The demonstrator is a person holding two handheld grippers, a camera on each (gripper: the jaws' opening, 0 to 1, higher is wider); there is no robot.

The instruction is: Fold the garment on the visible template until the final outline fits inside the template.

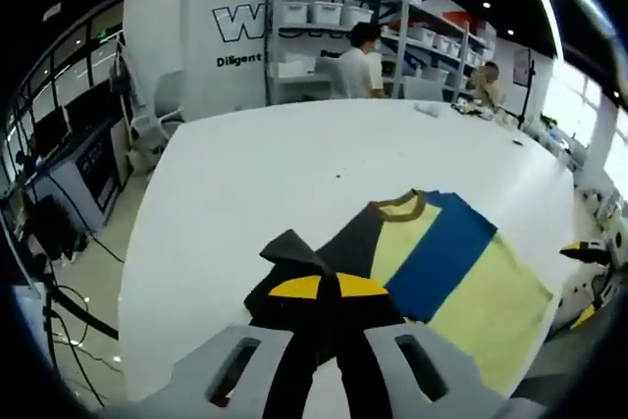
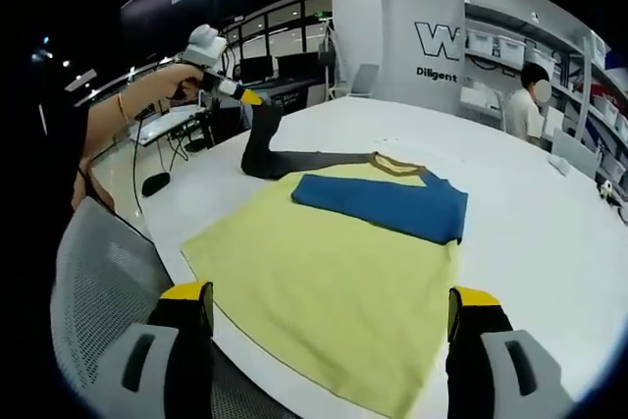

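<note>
1. The garment (image 2: 334, 262), a yellow top with a blue band and a dark grey sleeve (image 2: 270, 156), lies spread on the white bench (image 2: 530, 233); its hem reaches the near bench edge in the right gripper view; I can make out no template outline under it.
2. The left tool (image 2: 253, 98) is closed on the dark sleeve and holds its end lifted above the bench; in the left gripper view the cloth bunches between the yellow-tipped jaws.
3. The right tool (image 2: 329, 311) hovers over the hem with jaws wide apart and nothing between them.
4. The step in hand looks like the first sleeve fold; the body is not yet folded.
5. The next move calls for carrying the sleeve across the chest and laying it flat; the right tool could pin the body so it does not drag.
</note>
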